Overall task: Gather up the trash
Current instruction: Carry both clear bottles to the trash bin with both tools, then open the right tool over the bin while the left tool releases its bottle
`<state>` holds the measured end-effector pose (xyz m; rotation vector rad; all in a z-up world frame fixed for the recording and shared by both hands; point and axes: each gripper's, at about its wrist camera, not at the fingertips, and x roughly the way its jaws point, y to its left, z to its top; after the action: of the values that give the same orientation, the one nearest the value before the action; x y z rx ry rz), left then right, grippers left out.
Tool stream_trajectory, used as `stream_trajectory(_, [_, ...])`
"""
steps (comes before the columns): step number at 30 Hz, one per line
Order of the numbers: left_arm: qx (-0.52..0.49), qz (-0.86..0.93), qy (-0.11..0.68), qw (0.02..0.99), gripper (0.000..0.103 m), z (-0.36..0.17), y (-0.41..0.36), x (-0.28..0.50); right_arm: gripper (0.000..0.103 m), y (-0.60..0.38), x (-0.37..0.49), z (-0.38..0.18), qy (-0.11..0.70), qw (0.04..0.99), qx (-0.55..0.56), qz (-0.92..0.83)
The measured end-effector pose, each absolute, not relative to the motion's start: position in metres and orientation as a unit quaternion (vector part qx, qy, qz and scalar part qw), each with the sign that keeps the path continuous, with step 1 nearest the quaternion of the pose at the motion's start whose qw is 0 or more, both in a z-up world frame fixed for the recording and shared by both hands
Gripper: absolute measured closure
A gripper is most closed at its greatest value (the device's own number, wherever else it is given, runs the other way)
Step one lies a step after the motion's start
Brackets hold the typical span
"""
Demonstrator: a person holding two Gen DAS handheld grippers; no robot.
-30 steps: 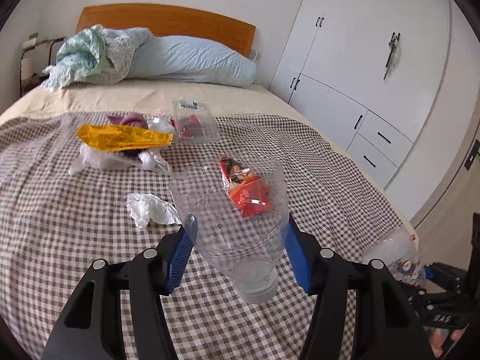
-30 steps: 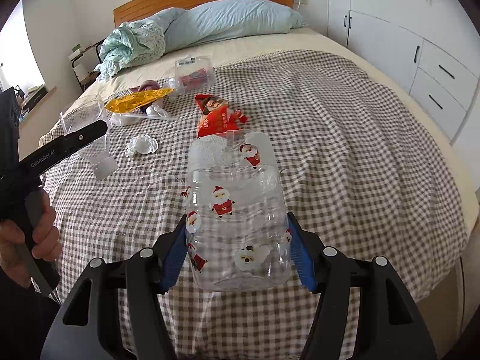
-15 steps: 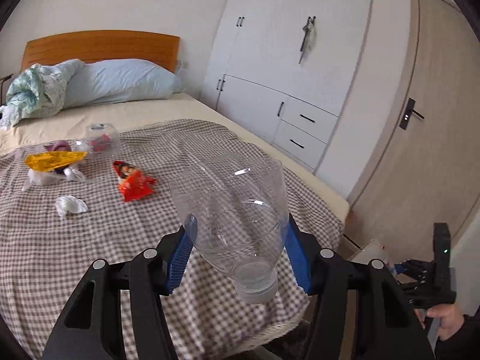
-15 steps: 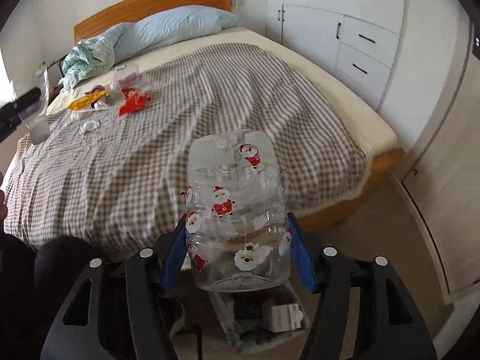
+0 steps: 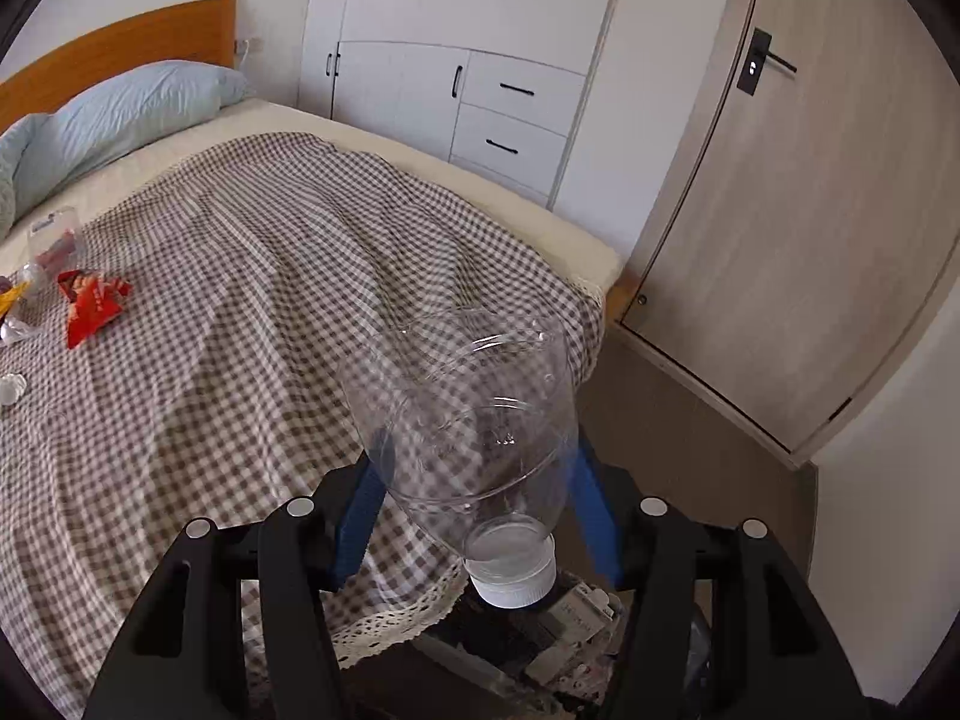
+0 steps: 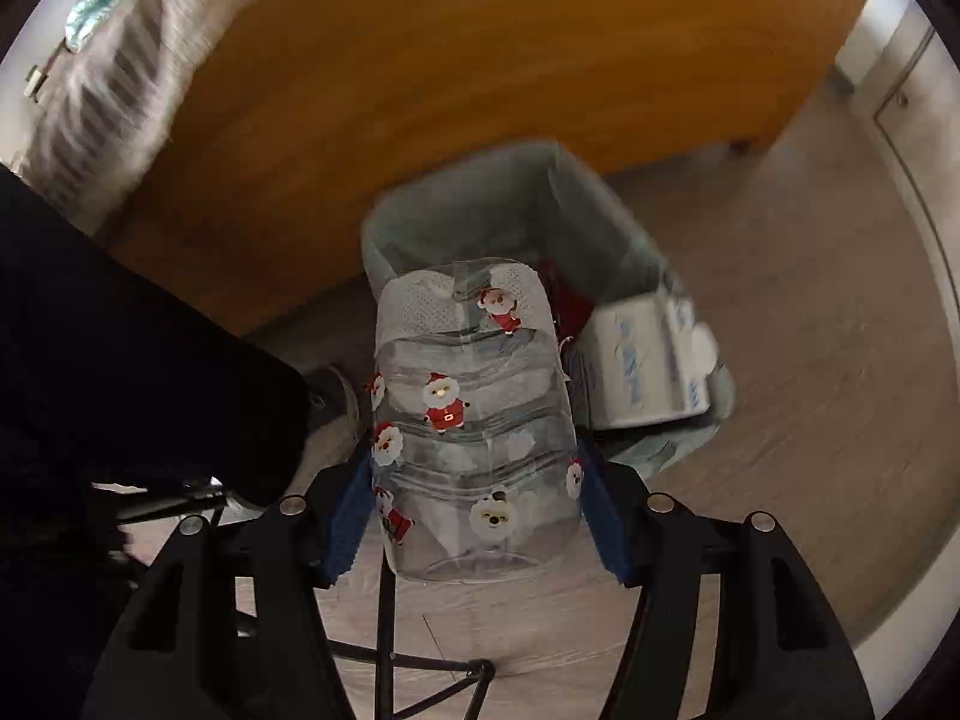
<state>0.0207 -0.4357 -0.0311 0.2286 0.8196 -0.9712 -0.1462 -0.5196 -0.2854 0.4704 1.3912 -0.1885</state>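
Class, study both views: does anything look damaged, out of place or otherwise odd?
Yes. The clear bottle in the left gripper is only a cut-off top half, open-ended, cap nearest the camera. Wrappers still litter the bed. The bin looks blurred, nothing more.

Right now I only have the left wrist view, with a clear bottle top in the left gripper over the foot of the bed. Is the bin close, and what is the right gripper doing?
Observer: The right gripper is shut on a clear bottle piece with Santa stickers, pointing steeply down at the bin.
Operator: Is that piece over the bin?
Observer: In the right wrist view it overlaps the bin's near rim, above the floor beside the bed's wooden base.
Operator: Any room in the bin?
Observer: A white box and something red lie inside; the far part looks free, though blurred.
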Motion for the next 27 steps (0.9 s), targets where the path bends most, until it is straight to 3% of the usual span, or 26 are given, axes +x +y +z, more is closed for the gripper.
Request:
stream_trajectory(8, [0.130, -0.445, 0.446, 0.766, 0.047, -0.096, -0.470, 0.015, 0.037, -0.534, -0.138, -0.353, 0.663, 0.704, 0.208, -0.147])
stream_trajectory(14, [0.146, -0.438, 0.448, 0.766, 0.047, -0.107, -0.478, 0.017, 0.037, -0.550, -0.156, -0.338, 0.631, 0.713, 0.264, -0.151])
stream_trajectory(16, [0.152, -0.437, 0.455, 0.761, 0.047, -0.112, -0.484, 0.017, 0.044, -0.555, -0.162, -0.333, 0.618, 0.720, 0.275, -0.151])
stream_trajectory(17, [0.158, -0.439, 0.455, 0.759, 0.047, -0.114, -0.487, 0.015, 0.059, -0.554, -0.163, -0.334, 0.618, 0.720, 0.277, -0.153])
stream_trajectory(18, [0.167, -0.440, 0.455, 0.756, 0.047, -0.117, -0.491, 0.014, 0.069, -0.554, -0.165, -0.336, 0.619, 0.717, 0.282, -0.152])
stream_trajectory(20, [0.184, -0.443, 0.456, 0.750, 0.047, -0.123, -0.497, 0.009, 0.081, -0.549, -0.160, -0.346, 0.628, 0.707, 0.291, -0.145])
stream_trajectory(27, [0.231, -0.448, 0.487, 0.713, 0.047, -0.163, -0.536, -0.005, 0.082, -0.557, -0.173, -0.329, 0.594, 0.719, 0.324, -0.161])
